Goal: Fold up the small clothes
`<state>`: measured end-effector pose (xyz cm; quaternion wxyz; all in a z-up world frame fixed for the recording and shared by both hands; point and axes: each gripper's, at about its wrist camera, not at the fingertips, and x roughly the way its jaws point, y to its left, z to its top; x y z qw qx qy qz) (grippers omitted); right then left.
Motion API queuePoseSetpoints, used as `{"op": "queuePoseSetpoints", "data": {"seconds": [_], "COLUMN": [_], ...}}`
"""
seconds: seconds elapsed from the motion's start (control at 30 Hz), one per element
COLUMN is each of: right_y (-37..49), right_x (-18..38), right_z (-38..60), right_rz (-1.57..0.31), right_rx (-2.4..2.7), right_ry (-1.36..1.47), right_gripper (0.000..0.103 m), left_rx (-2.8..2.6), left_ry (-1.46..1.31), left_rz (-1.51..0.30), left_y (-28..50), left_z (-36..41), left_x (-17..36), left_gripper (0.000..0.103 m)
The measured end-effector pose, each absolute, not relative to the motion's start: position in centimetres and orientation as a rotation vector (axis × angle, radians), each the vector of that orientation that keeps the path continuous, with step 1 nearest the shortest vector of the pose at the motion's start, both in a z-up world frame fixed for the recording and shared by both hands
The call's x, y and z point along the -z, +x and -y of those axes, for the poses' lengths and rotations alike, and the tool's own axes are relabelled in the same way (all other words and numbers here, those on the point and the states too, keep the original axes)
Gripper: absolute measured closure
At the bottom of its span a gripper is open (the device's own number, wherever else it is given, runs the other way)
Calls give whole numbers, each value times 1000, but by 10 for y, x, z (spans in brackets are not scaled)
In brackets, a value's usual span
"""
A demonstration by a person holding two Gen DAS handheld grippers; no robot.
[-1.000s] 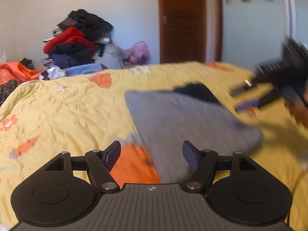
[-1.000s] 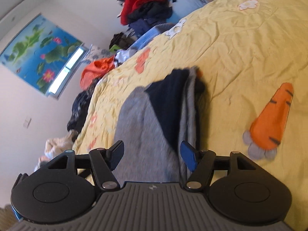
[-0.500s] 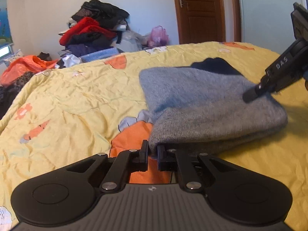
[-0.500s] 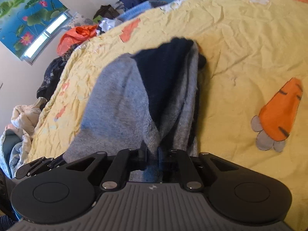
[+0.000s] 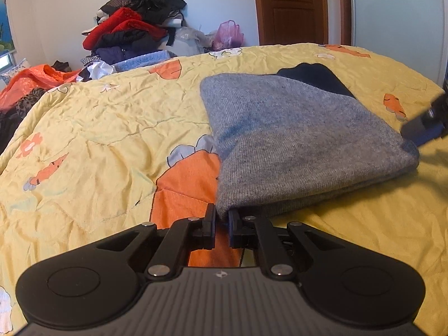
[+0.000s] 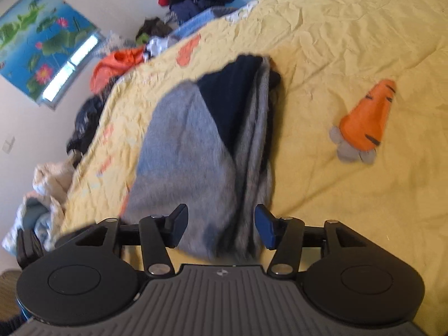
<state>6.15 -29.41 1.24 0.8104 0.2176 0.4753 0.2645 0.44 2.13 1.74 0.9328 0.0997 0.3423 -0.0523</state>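
Observation:
A folded grey knit garment (image 5: 294, 142) with a dark navy part (image 5: 316, 79) lies on the yellow bedspread (image 5: 98, 128). My left gripper (image 5: 222, 222) is shut on the garment's near corner, with a thin strip of knit between its jaws. In the right wrist view the same garment (image 6: 196, 151) lies flat with the navy part (image 6: 232, 98) at its far end. My right gripper (image 6: 221, 225) is open, its fingers on either side of the garment's near edge. The right gripper's tip also shows in the left wrist view (image 5: 428, 123).
A heap of red, black and blue clothes (image 5: 131, 33) sits at the bed's far side, with an orange item (image 5: 30, 81) to its left. A brown door (image 5: 291, 8) is behind. More clothes (image 6: 47, 184) lie off the bed's left edge.
The left gripper closed on the garment's corner a second ago and still holds it. The right gripper, shut on the garment's edge half a second ago, has opened and let it go.

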Motion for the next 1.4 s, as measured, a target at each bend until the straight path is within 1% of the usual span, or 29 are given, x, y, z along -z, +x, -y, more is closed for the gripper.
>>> {"op": "queuePoseSetpoints", "data": {"seconds": [0.1, 0.13, 0.2, 0.23, 0.27, 0.3, 0.4, 0.43, 0.53, 0.57, 0.63, 0.67, 0.7, 0.73, 0.77, 0.8, 0.83, 0.87, 0.9, 0.93, 1.03, 1.1, 1.13, 1.17, 1.27, 1.3, 1.37, 1.4], "right_y": [52, 51, 50, 50, 52, 53, 48, 49, 55, 54, 57, 60, 64, 70, 76, 84, 96, 110, 126, 142, 184, 205, 212, 218, 230, 238, 250, 249], "right_x": [-6, -4, -3, -3, -3, -4, -20, -20, 2, 4, -1, -5, -10, -17, -24, -30, -35, -37, -37, -37, -32, -23, -18, -12, -20, -18, 0, 5], "right_z": [284, 281, 274, 272, 270, 270, 276, 283, 288, 288, 291, 295, 301, 308, 314, 317, 317, 316, 312, 307, 283, 268, 261, 255, 248, 256, 263, 260], "right_rz": [-1048, -1052, -1035, -1023, -1031, -1044, -984, -980, -1037, -1029, -1028, -1020, -998, -954, -897, -845, -808, -789, -782, -771, -784, -820, -844, -868, -822, -817, -898, -907], "right_rx": [-577, -588, -596, -595, -606, -623, -620, -608, -575, -578, -584, -600, -614, -607, -587, -569, -558, -539, -510, -488, -425, -407, -421, -450, -426, -404, -375, -383], "right_ry": [434, 436, 419, 412, 416, 421, 363, 379, 377, 384, 434, 483, 537, 589, 627, 645, 647, 647, 650, 649, 571, 519, 518, 506, 378, 394, 435, 413], "right_gripper": [47, 45, 44, 60, 84, 84, 86, 89, 89, 87, 75, 61, 50, 29, 17, 17, 18, 20, 21, 25, 30, 44, 71, 87, 88, 88, 88, 88], "left_rx": [105, 104, 104, 104, 105, 106, 113, 111, 118, 132, 213, 281, 350, 392, 409, 412, 405, 382, 338, 284, 221, 213, 209, 208, 217, 208, 205, 218], "left_ry": [205, 209, 207, 204, 199, 197, 195, 197, 206, 200, 150, 113, 64, 18, -30, -77, -125, -174, -204, -223, -244, -236, -221, -209, -166, -124, -82, -95], "left_rz": [-702, -703, -708, -711, -715, -718, -727, -728, -720, -723, -721, -725, -730, -729, -723, -717, -709, -692, -673, -654, -679, -712, -728, -738, -761, -743, -734, -740], "left_y": [4, 4, 4, 4, 4, 4, 1, 0, -3, -4, -13, -18, -23, -27, -29, -27, -23, -17, -10, -1, 28, 38, 40, 41, 40, 38, 35, 34], "left_z": [-21, -20, -20, -20, -22, -23, -25, -25, -25, -27, -37, -43, -50, -57, -63, -68, -71, -74, -75, -73, -63, -53, -48, -44, -30, -25, -19, -21], "left_x": [-17, -17, -18, -18, -19, -19, -18, -15, -16, -18, -27, -32, -39, -45, -50, -56, -59, -62, -63, -62, -49, -37, -33, -28, -18, -17, -16, -18], "left_gripper": [95, 95, 95, 95, 95, 95, 95, 95, 95, 94, 94, 93, 93, 92, 90, 88, 77, 61, 51, 37, 37, 37, 37, 37, 37, 37, 37, 37]}}
